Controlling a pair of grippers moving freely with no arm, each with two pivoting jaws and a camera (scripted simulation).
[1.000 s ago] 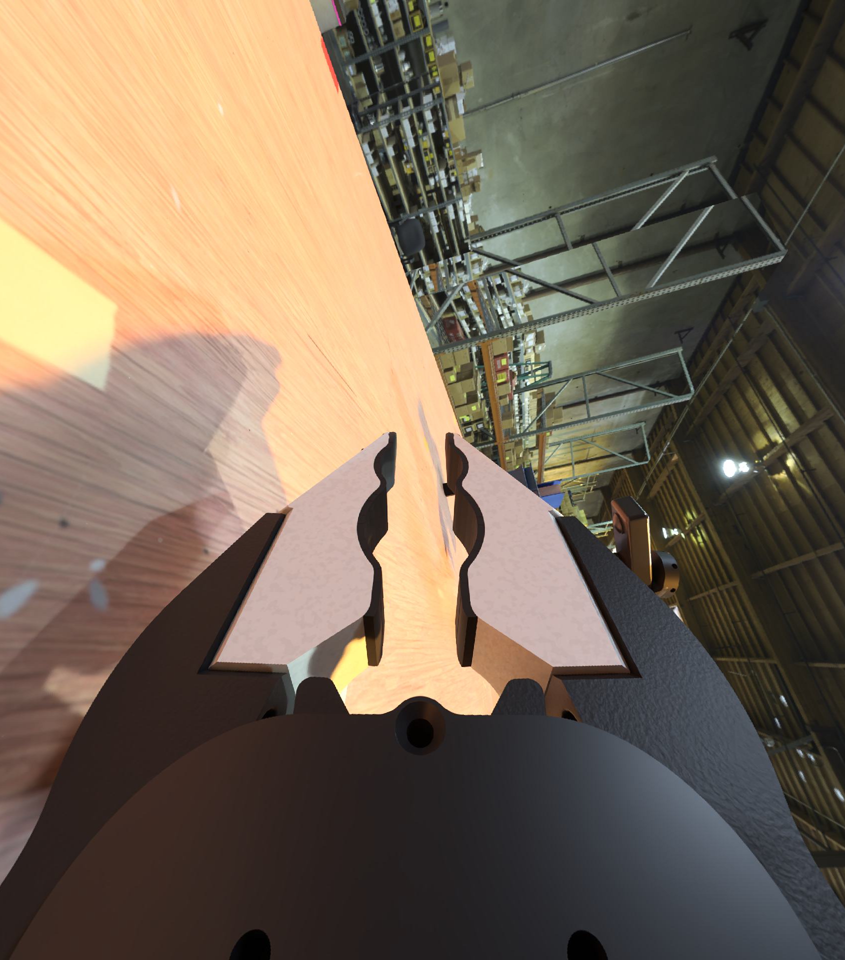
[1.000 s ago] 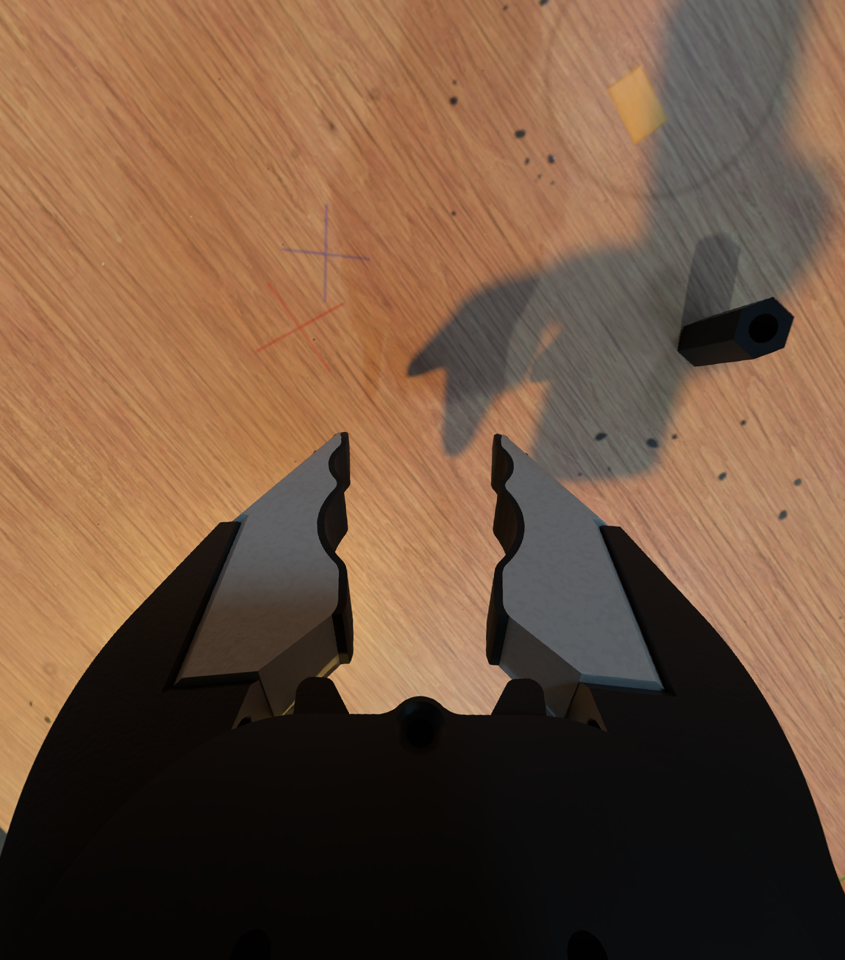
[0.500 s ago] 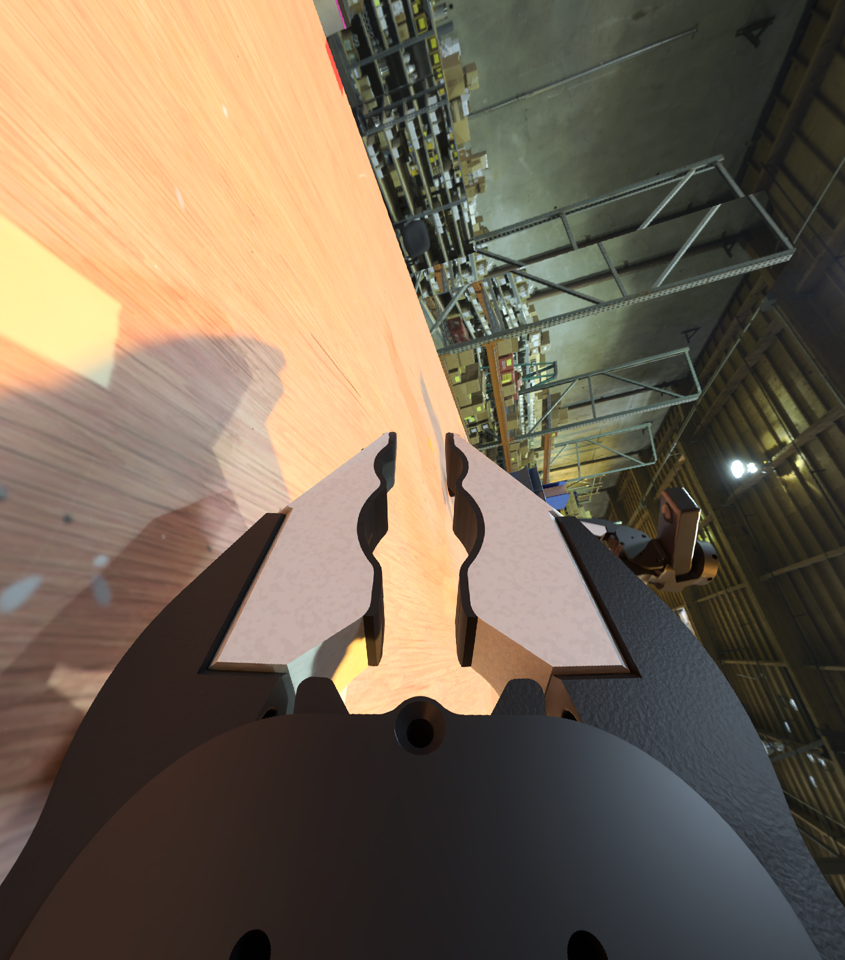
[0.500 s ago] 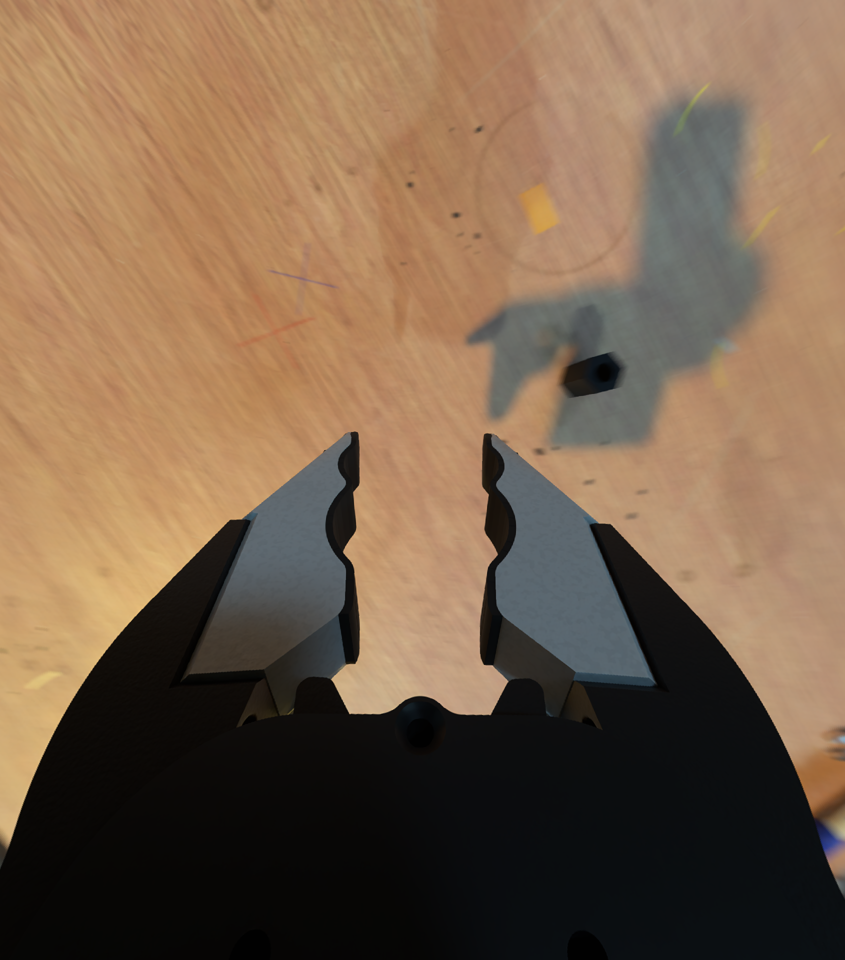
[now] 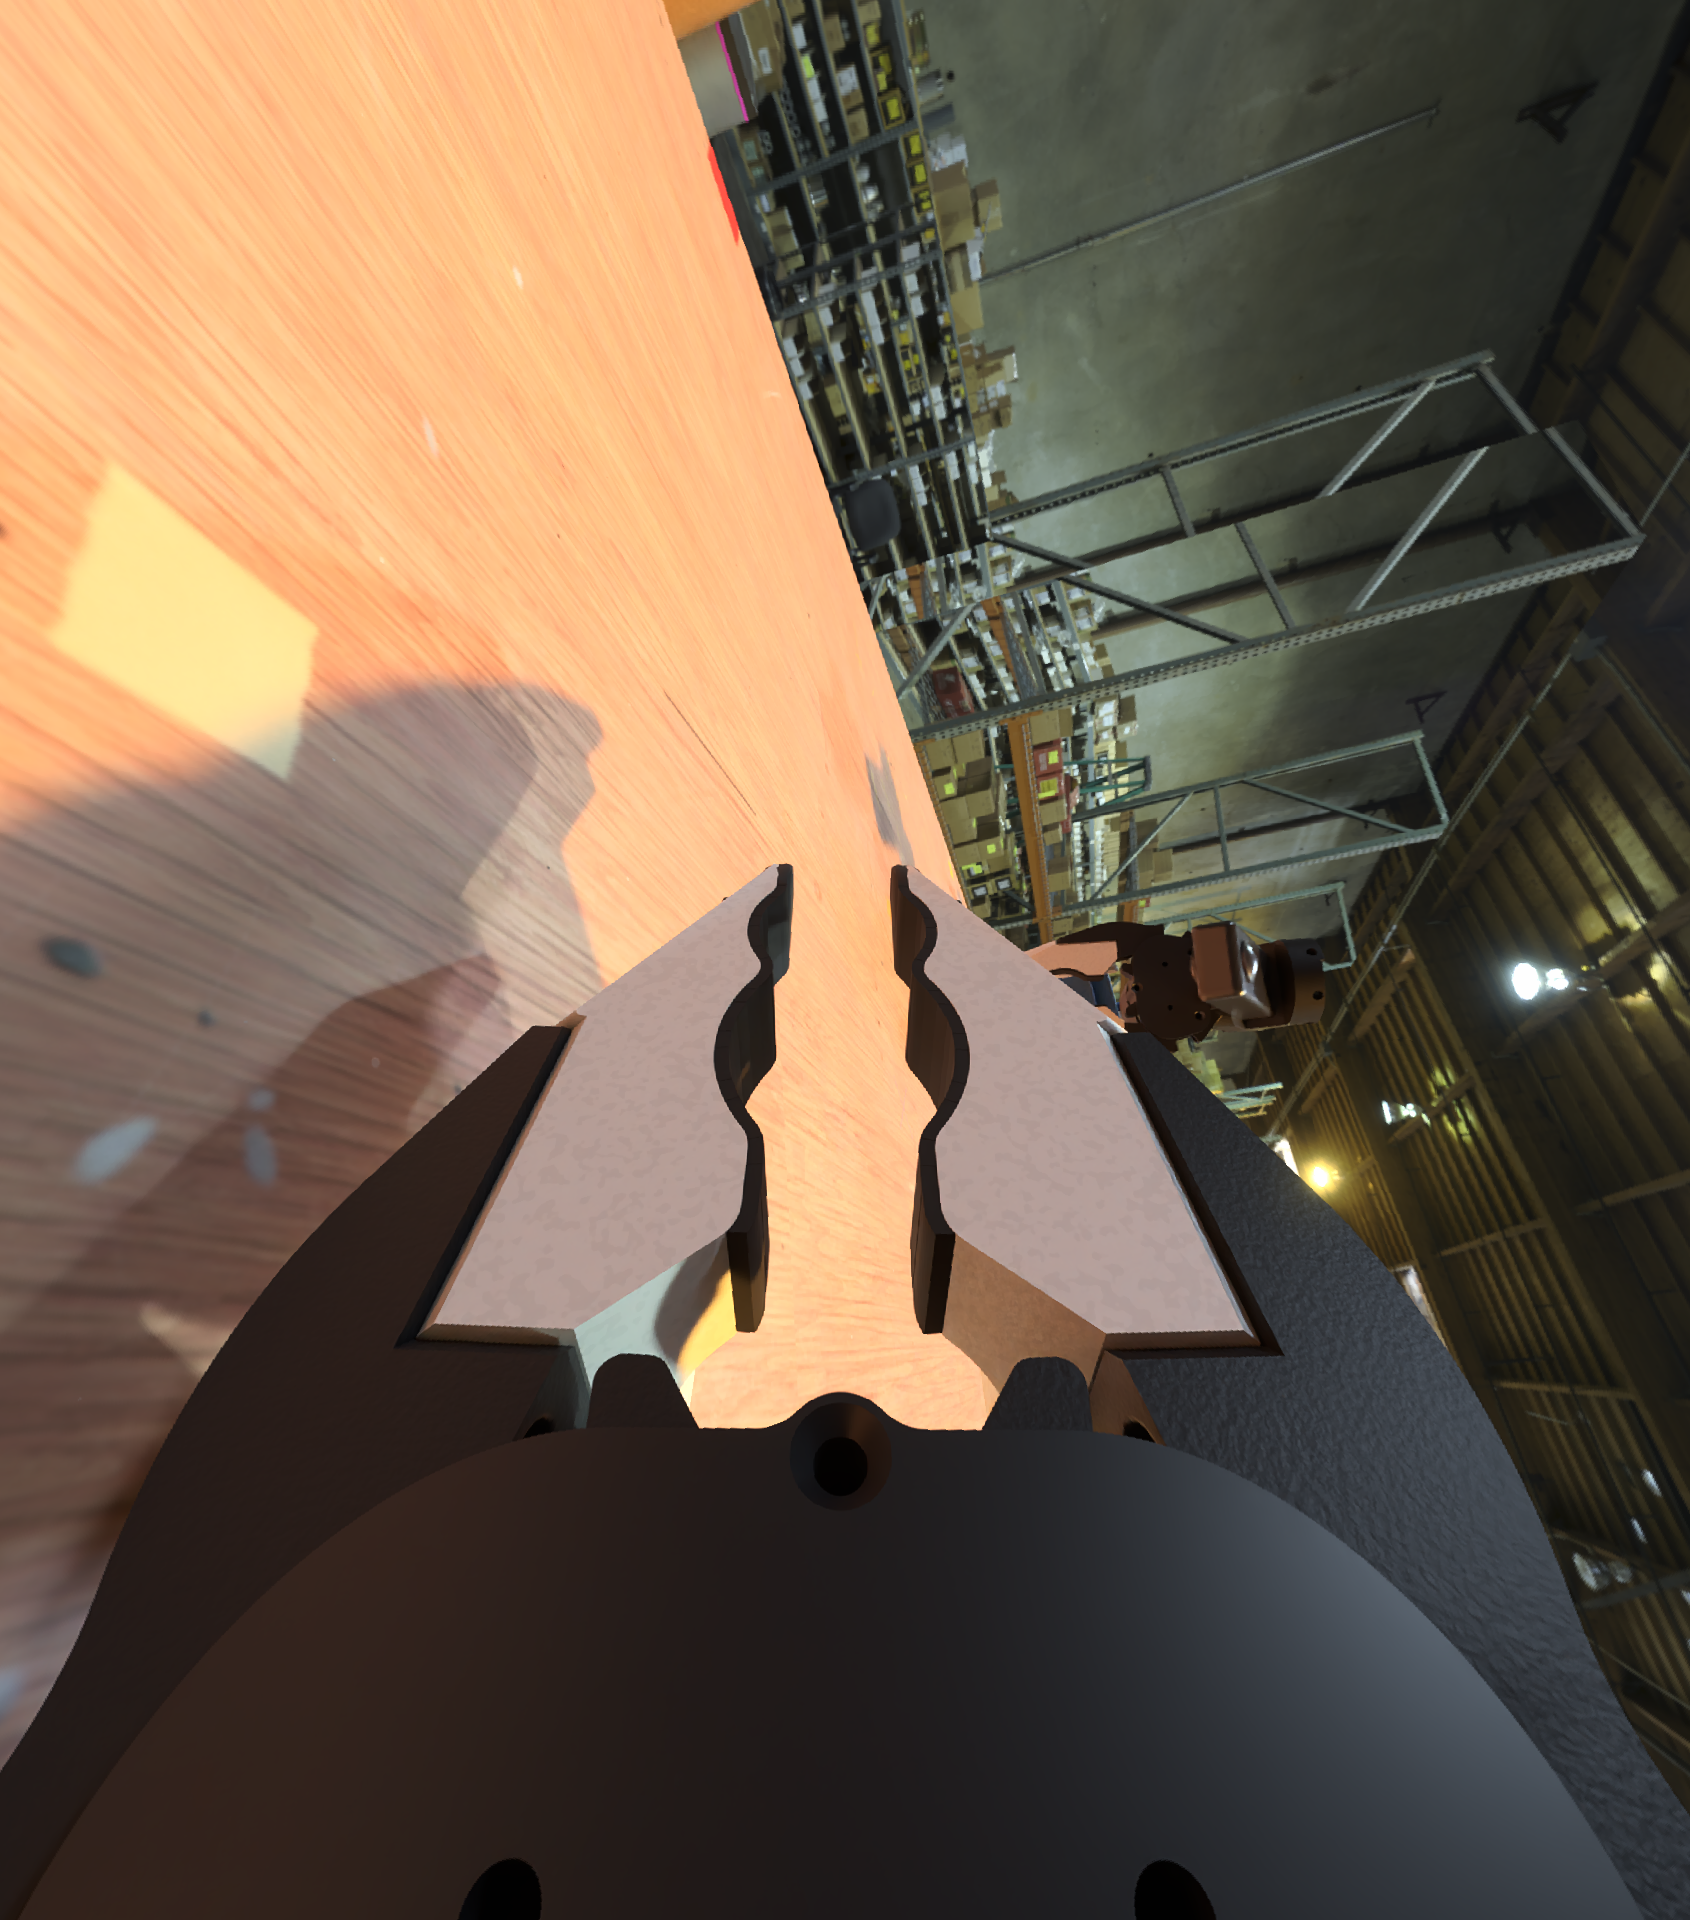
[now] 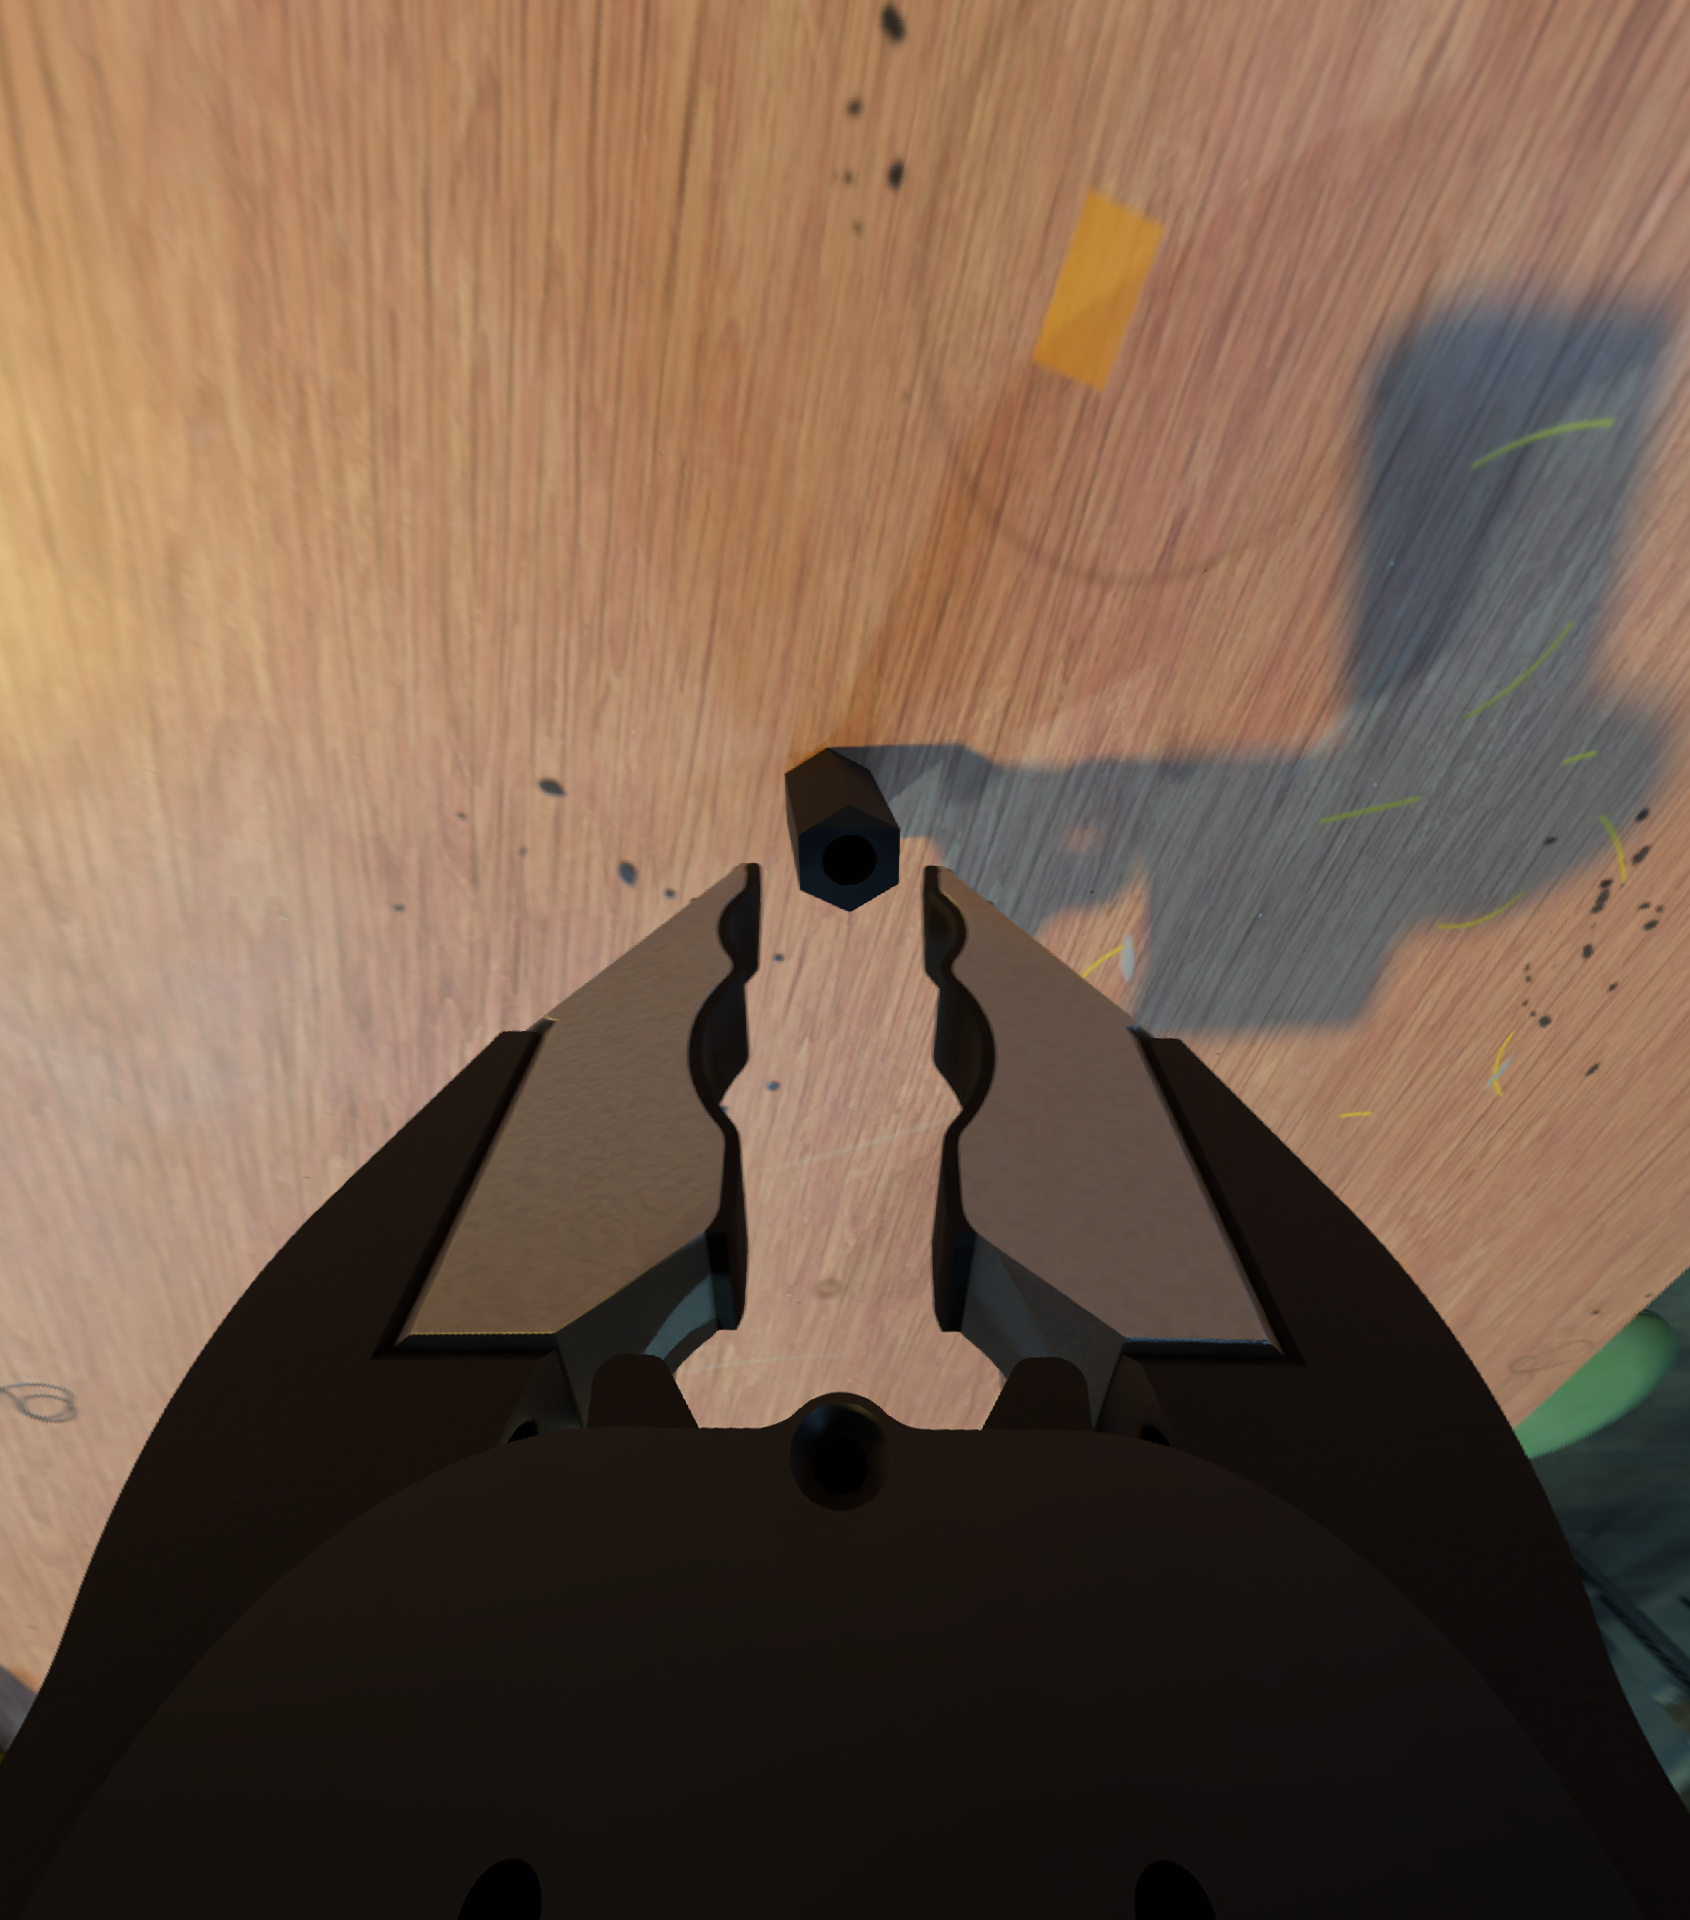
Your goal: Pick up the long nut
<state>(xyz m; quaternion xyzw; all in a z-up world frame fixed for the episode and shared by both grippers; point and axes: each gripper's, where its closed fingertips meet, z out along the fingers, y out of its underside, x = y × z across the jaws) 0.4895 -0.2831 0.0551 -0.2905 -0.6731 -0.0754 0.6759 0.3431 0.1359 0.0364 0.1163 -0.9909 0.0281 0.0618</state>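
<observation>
Long nut [image 6: 843, 831] on table [image 6: 301, 520], just ahead of R gripper [image 6: 841, 878] tips, untouched; jaws apart. L gripper [image 5: 841, 878] jaws apart.

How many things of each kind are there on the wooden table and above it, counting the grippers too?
Long nut, black: 1
Grippers, left gripper and right gripper: 2
Yellow tape patch on the table: 1
Total: 4

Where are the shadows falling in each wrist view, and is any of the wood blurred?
Right wrist view: the right gripper throws a hard grey shadow to the right of the long nut; table grain stays fairly sharp. Left wrist view: a softer shadow left of the left gripper; near wood smeared, wide-angle stretch.
</observation>
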